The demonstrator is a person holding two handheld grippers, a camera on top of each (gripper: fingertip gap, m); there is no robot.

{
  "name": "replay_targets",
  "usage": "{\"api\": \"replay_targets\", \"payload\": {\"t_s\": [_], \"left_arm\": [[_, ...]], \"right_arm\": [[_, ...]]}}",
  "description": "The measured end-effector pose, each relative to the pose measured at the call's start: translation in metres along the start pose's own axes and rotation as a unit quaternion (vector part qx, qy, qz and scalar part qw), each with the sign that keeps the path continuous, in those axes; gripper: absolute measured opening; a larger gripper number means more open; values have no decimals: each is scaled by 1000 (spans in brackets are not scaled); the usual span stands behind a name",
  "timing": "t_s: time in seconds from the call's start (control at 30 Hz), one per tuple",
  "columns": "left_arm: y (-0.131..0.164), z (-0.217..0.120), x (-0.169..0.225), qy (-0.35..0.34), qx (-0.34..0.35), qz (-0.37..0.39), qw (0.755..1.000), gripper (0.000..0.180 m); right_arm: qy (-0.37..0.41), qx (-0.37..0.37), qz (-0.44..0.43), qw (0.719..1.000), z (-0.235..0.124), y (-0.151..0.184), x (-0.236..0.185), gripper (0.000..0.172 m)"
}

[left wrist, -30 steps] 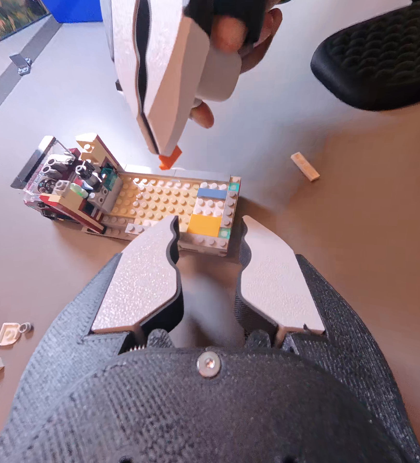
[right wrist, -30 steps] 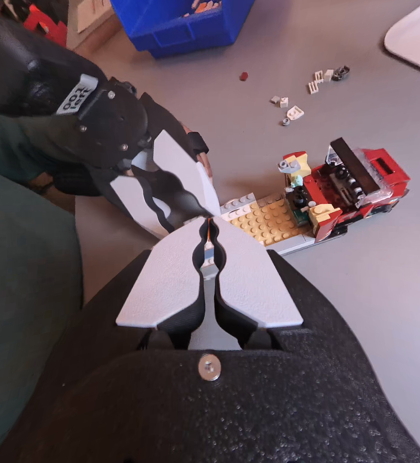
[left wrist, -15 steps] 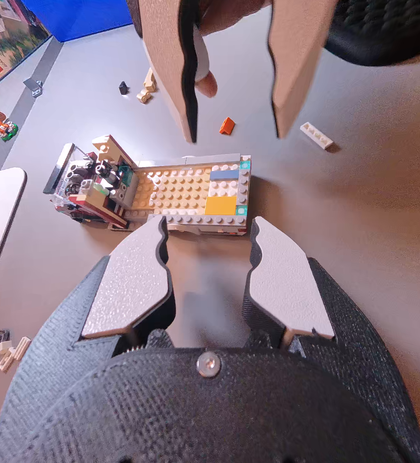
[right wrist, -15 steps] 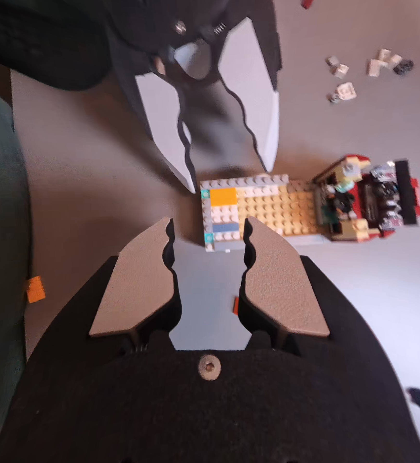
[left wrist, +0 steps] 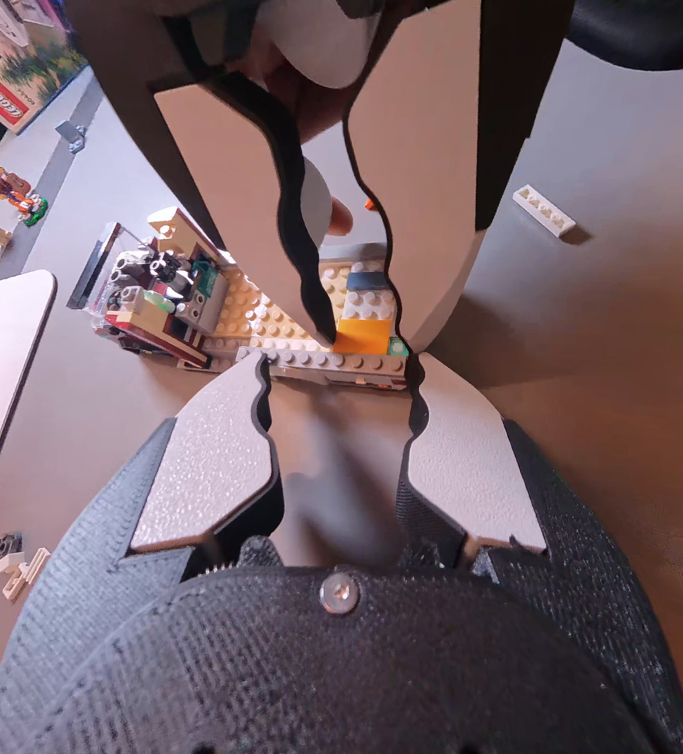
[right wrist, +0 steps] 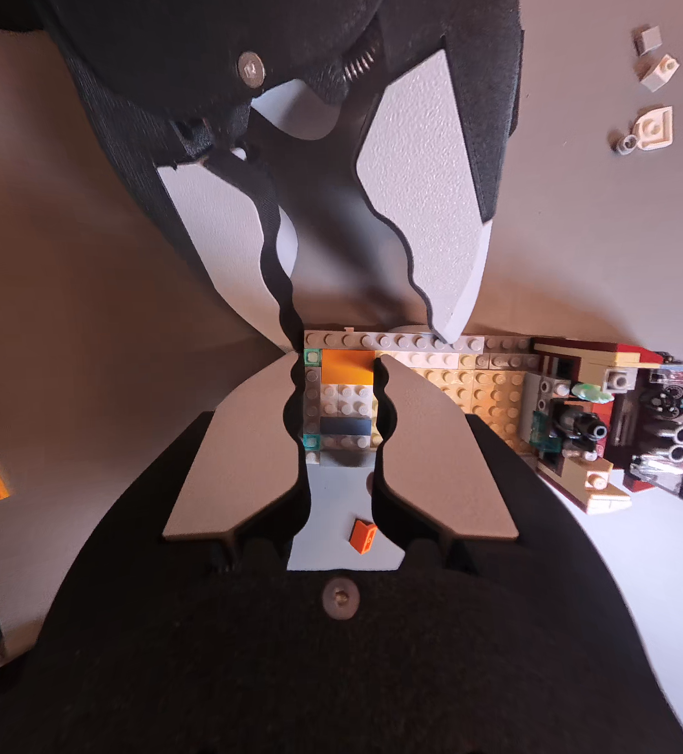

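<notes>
My left gripper [left wrist: 338,359] sits at the centre of its view with its fingers spread wide. Their tips reach the near grey studded edge of the brick-built vehicle [left wrist: 250,310], one at the end corner by a small teal stud [left wrist: 397,347]; nothing is clamped between them.

My right gripper [right wrist: 338,363] comes in from the opposite side, filling the upper part of the left view. Its fingers stand apart, straddling the end of the vehicle's tan floor: one tip is outside the end wall, the other rests on the floor at the edge of the smooth orange tile [right wrist: 347,366]. Whether the pads press on anything I cannot tell.

In the right view the model runs from centre to the right edge, its dark red cab [right wrist: 658,424] far right. A small orange slope piece [right wrist: 362,535] lies loose on the grey table [right wrist: 576,245] low between my right fingers. A white plate [left wrist: 543,210] lies in the upper right of the left view.
</notes>
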State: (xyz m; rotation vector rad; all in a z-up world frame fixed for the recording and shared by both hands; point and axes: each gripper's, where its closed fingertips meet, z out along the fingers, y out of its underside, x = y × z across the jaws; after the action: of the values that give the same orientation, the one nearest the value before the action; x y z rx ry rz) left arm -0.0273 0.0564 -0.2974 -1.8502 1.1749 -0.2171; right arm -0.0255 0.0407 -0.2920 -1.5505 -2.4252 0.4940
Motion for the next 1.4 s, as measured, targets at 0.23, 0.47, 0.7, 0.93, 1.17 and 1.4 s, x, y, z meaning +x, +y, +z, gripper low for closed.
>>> {"api": "replay_targets", "payload": {"t_s": [0.23,0.47,0.7,0.93,1.17,1.4], "left_arm": [[-3,3,0,-13,2,-29,1000,67],[-4,3,0,-5,15,-40,999,67],[7,1,-11,-6,-8,-70,997,38],[-2,-1,-13,-24,10,-55,998,48],[-3,5,-31,-32,19,-86,996,50],[-12,28,-42,-27,11,-81,996,51]], "right_arm": [[-19,74,27,997,-3,2,0,31],[-32,144,55,988,-6,1,0,26],[-91,262,46,960,-37,-24,-17,0],[-28,249,75,965,-49,-15,6,27],[12,119,92,989,-33,26,63,54],[-11,63,77,995,-16,35,66,37]]}}
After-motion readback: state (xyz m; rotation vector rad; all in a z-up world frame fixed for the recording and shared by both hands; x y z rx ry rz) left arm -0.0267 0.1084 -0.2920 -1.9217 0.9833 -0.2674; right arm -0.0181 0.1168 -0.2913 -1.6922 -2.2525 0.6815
